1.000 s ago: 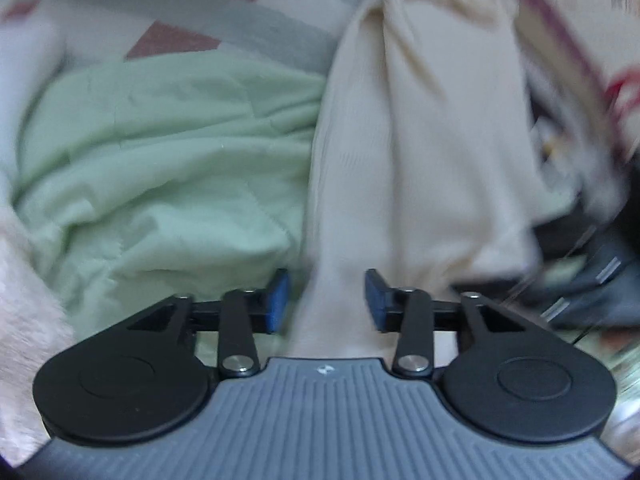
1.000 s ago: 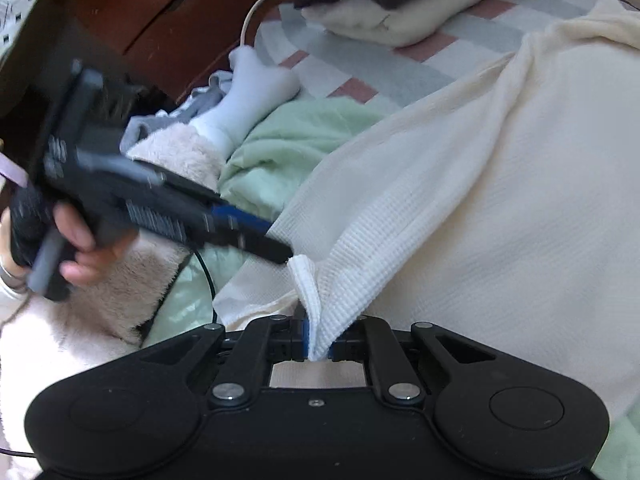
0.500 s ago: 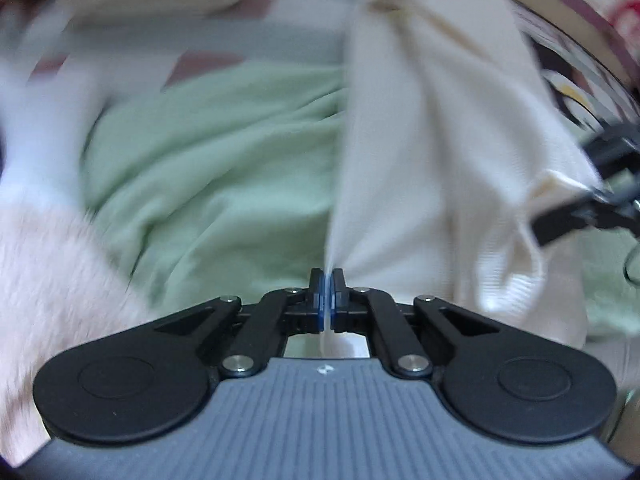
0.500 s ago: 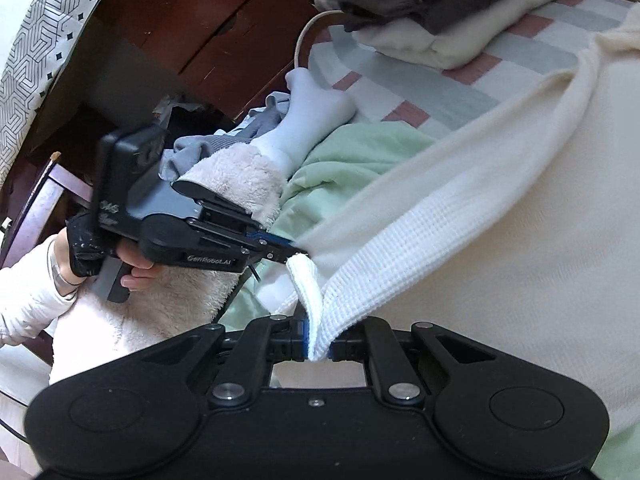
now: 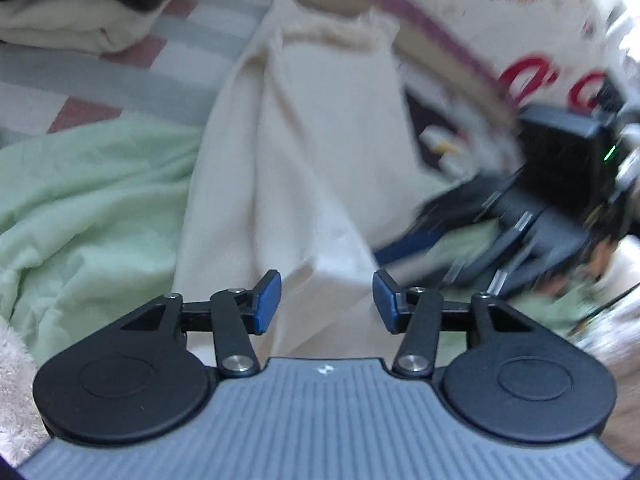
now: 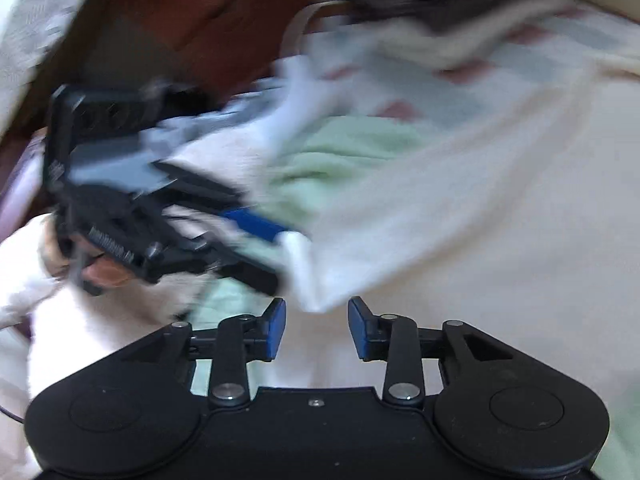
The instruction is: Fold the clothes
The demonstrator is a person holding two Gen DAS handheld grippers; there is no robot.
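A cream knit garment (image 5: 312, 160) lies in long folds over the bed, and its edge (image 6: 460, 208) fills the right wrist view. My left gripper (image 5: 327, 302) hangs just above it. Its jaws are opening, and the cloth shows in the gap without either blue pad pressing on it. My right gripper (image 6: 317, 328) is also opening. The garment's folded corner (image 6: 316, 280) hangs loose just ahead of its pads. Each gripper shows blurred in the other's view: the right gripper (image 5: 540, 216) at the right, the left gripper (image 6: 160, 224) at the left, held by a hand.
A pale green cloth (image 5: 88, 208) lies bunched left of the garment. Folded cream and dark clothes (image 5: 80, 20) are stacked at the back on the striped bedcover (image 5: 80, 80). A fluffy pale cloth (image 5: 12, 380) sits near left, with dark wooden furniture (image 6: 208, 12) behind.
The left gripper shut on the cream cloth half a second ago and has since opened off it. The right gripper has let go of the ribbed edge. Both have lifted slightly.
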